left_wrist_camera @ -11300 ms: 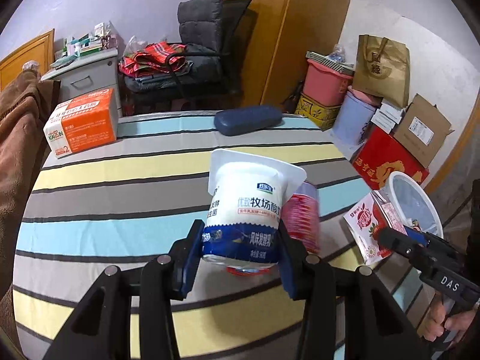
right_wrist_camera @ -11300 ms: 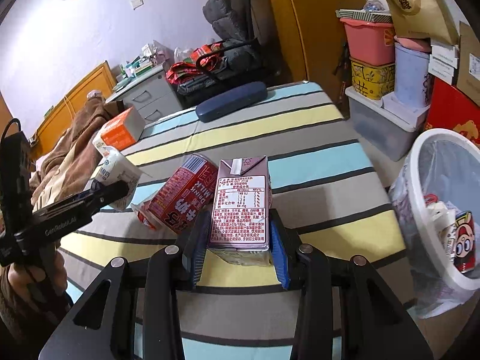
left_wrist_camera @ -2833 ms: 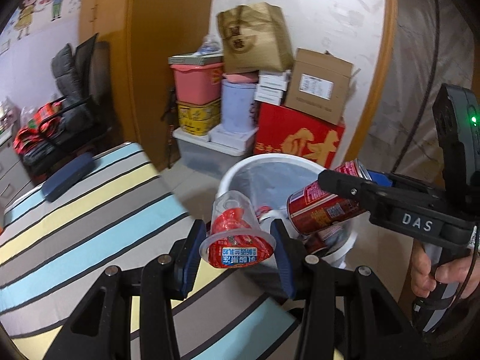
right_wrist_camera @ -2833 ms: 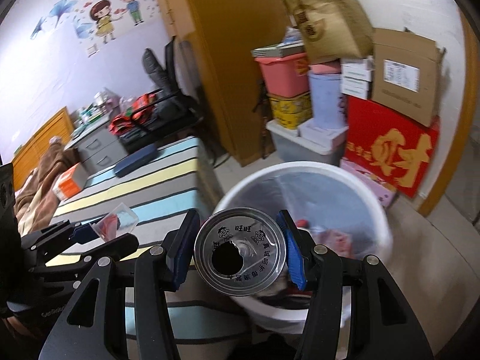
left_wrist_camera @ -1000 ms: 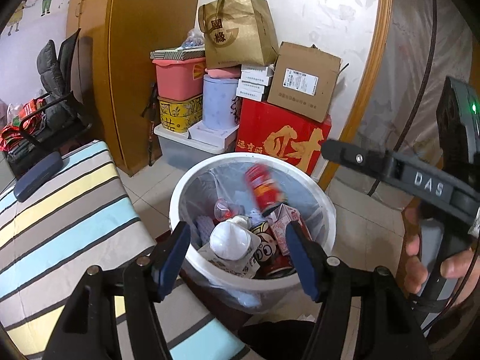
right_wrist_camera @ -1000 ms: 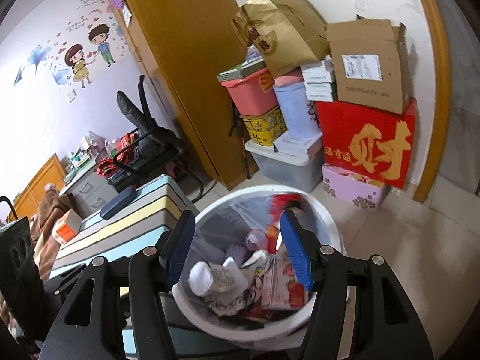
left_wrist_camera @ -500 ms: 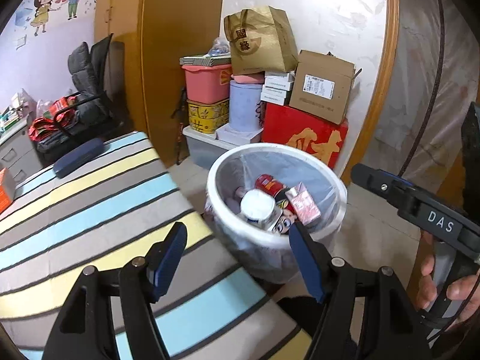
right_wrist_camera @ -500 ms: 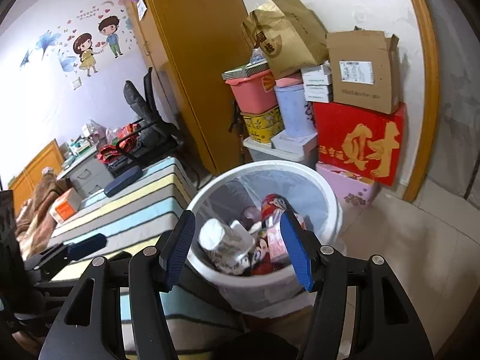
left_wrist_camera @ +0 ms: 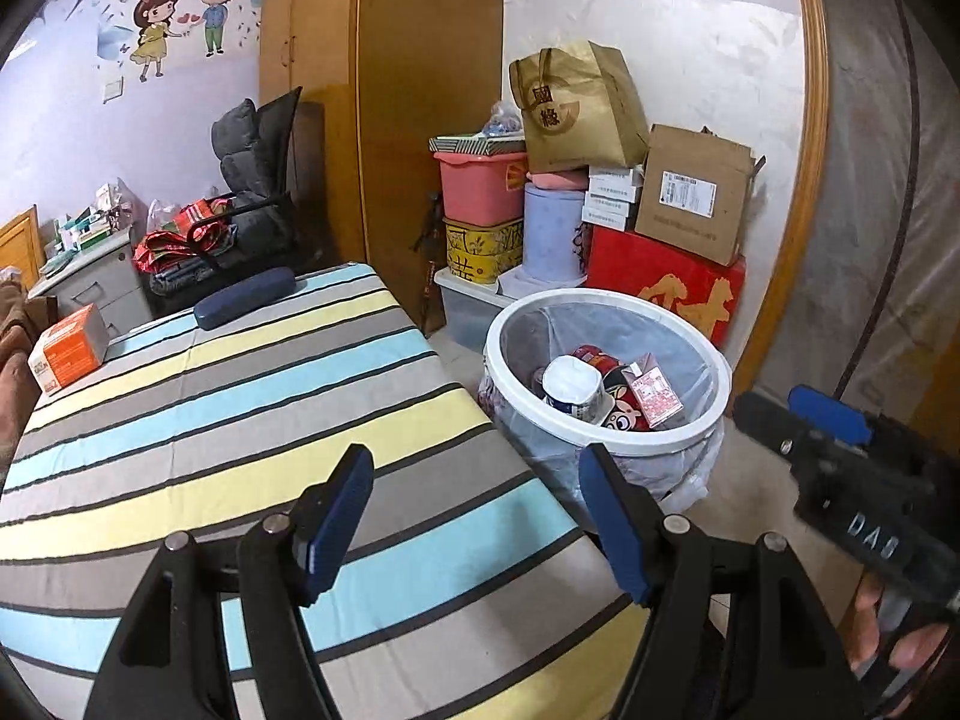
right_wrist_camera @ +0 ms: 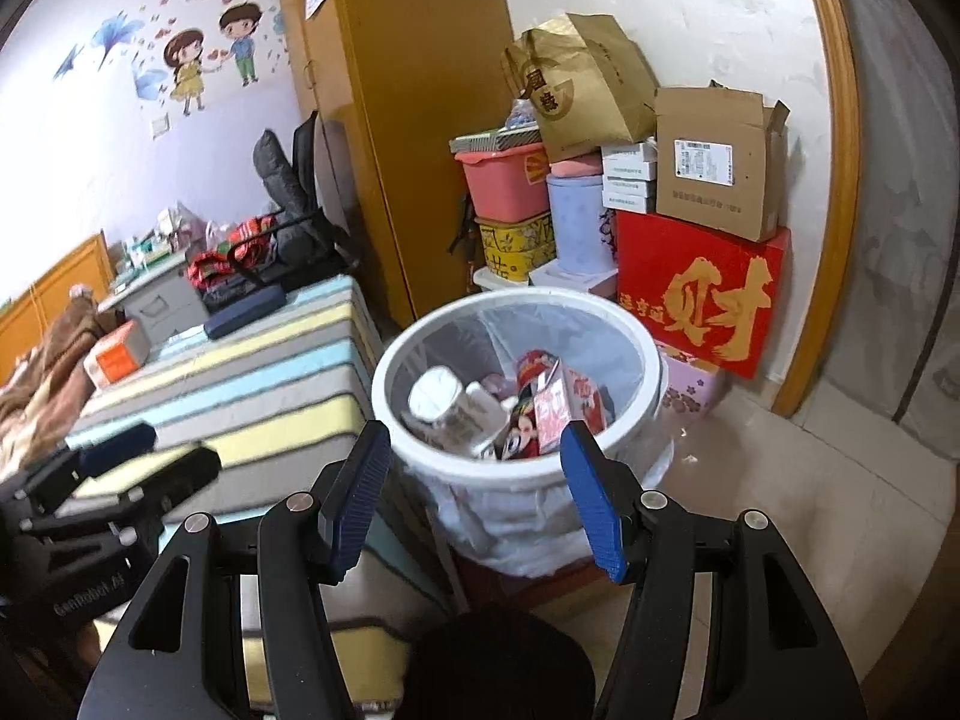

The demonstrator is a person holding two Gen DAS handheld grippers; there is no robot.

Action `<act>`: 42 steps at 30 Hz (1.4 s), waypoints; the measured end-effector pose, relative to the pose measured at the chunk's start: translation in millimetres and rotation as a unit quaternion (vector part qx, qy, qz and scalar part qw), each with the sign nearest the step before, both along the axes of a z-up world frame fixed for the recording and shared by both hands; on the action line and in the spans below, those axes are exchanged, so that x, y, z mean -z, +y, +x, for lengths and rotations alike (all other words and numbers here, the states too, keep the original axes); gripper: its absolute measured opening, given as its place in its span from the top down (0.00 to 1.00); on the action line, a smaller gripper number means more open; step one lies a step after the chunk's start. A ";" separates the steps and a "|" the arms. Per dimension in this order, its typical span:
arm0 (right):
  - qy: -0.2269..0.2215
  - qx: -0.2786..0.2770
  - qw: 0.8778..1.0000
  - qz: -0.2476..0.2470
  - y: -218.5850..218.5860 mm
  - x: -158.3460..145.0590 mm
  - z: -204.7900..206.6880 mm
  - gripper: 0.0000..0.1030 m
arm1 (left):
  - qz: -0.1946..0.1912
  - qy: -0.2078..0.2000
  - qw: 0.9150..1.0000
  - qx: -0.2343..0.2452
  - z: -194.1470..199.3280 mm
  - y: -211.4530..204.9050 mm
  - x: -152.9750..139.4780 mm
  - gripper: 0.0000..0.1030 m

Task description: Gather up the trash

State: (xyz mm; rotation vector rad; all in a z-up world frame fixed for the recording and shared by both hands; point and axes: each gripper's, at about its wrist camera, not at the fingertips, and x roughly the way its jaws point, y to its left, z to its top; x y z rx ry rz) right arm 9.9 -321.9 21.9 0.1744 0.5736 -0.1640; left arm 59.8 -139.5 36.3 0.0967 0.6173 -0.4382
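Beside the striped bed (left_wrist_camera: 240,384), on the tiled floor: a round white waste bin lined with a clear plastic bag (left_wrist_camera: 606,438), holding the collected trash. Inside it, a white yoghurt cup lying on its side (left_wrist_camera: 570,381), a red drink can (left_wrist_camera: 591,355), a small pink-and-white milk carton (left_wrist_camera: 654,396) and a wrapper with a cartoon face (left_wrist_camera: 618,414), all piled together and touching. Over the near end of the bed, the left hand-held gripper (left_wrist_camera: 474,516), blue pads spread wide with nothing between them, jaws just opened a little further. At the right edge of the same view, the right hand-held gripper (left_wrist_camera: 804,420), held in a hand (left_wrist_camera: 900,636); seen from its own camera (right_wrist_camera: 474,504), likewise spread apart and empty, aimed at the bin's rim. At the far end of the bed, an orange-and-white cardboard box (left_wrist_camera: 69,348) and a dark blue spectacle case (left_wrist_camera: 246,298), well apart. Behind the bin, stacked against the wall, a red gift box with a gold character (left_wrist_camera: 666,294), a brown cardboard carton (left_wrist_camera: 690,192), and a pink plastic tub (left_wrist_camera: 480,186).
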 end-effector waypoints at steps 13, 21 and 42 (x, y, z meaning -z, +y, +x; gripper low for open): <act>0.001 -0.008 1.000 0.006 13.2 6.3 -9.9 0.41 | 0.012 -0.004 0.999 -0.044 -7.8 15.2 12.9 0.29; 0.004 -0.008 1.000 0.008 19.6 9.2 -11.4 0.41 | 0.011 0.002 0.999 -0.046 -10.2 16.9 14.8 0.29; 0.005 -0.010 1.000 0.009 23.8 7.7 -10.7 0.41 | 0.011 0.003 0.999 -0.048 -9.1 16.4 12.1 0.29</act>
